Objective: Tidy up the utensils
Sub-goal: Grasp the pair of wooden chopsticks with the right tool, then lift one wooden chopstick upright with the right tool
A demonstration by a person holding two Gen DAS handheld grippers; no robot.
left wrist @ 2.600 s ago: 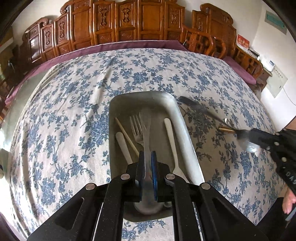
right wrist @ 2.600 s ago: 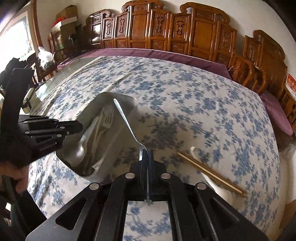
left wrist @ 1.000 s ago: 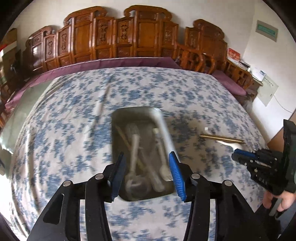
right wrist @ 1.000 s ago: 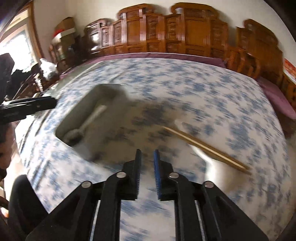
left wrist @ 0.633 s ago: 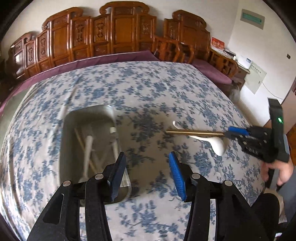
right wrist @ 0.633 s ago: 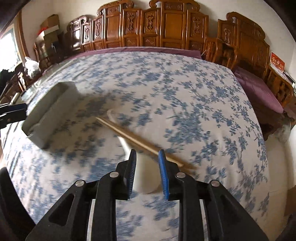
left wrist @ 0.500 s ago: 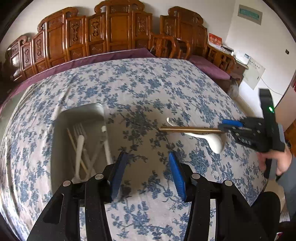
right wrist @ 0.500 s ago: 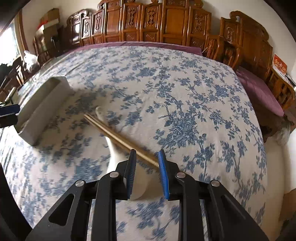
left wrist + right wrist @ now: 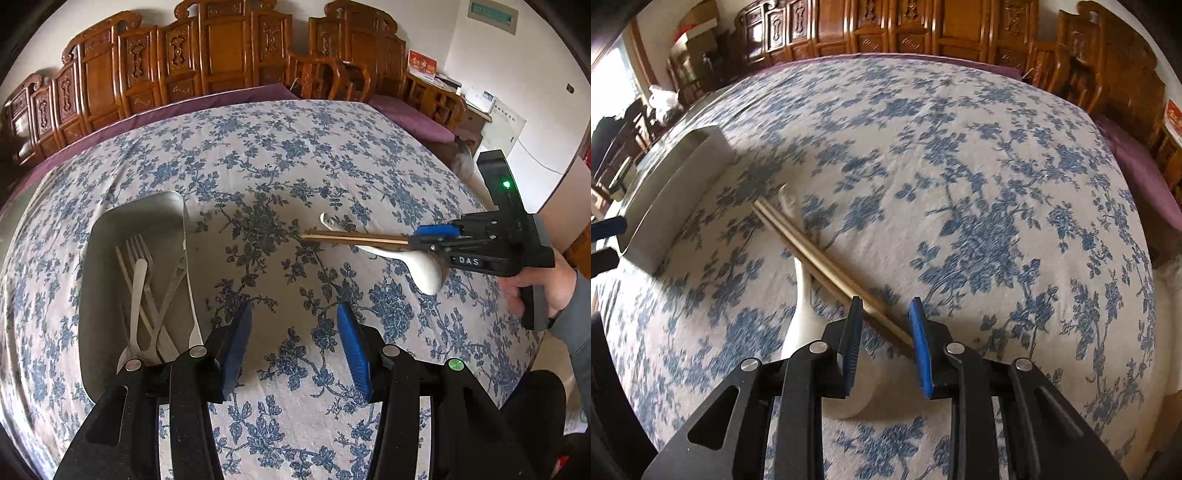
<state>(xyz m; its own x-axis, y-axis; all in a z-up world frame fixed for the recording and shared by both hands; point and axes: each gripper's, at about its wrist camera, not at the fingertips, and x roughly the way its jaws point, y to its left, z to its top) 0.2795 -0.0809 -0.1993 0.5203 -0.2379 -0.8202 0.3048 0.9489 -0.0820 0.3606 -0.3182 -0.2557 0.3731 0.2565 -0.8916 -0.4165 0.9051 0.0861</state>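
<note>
My right hand-held gripper (image 9: pixel 884 332) sits released, its fingers straddling the chopsticks (image 9: pixel 827 267) lying across a white spoon (image 9: pixel 805 314) on the table (image 9: pixel 997 184); my left hand-held gripper (image 9: pixel 291 341) is released too, beside the utensil tray (image 9: pixel 110 221)

**Two wrist fisheyes over the floral table, crossing views**

Left wrist camera: sits behind the left gripper (image 9: pixel 293 339), looks forward and down across the blue-flowered tablecloth (image 9: pixel 258 155) toward the carved wooden chairs (image 9: pixel 221 55) at the far edge. Metal tray (image 9: pixel 86 295) close at lower left; right gripper (image 9: pixel 424 236) enters from the right edge.

Right wrist camera: sits behind the right gripper (image 9: pixel 884 321), low and near the cloth (image 9: pixel 960 147), facing the same chair row (image 9: pixel 923 26). Chopsticks (image 9: pixel 812 251) run right up between its fingers; tray (image 9: pixel 676 192) off to the left.

Shared ground: chopsticks (image 9: pixel 354 240), white spoon (image 9: pixel 424 267) (image 9: pixel 801 314), tray, cloth, chairs. A left-gripper fingertip (image 9: pixel 607 226) shows at the right view's left edge.
</note>
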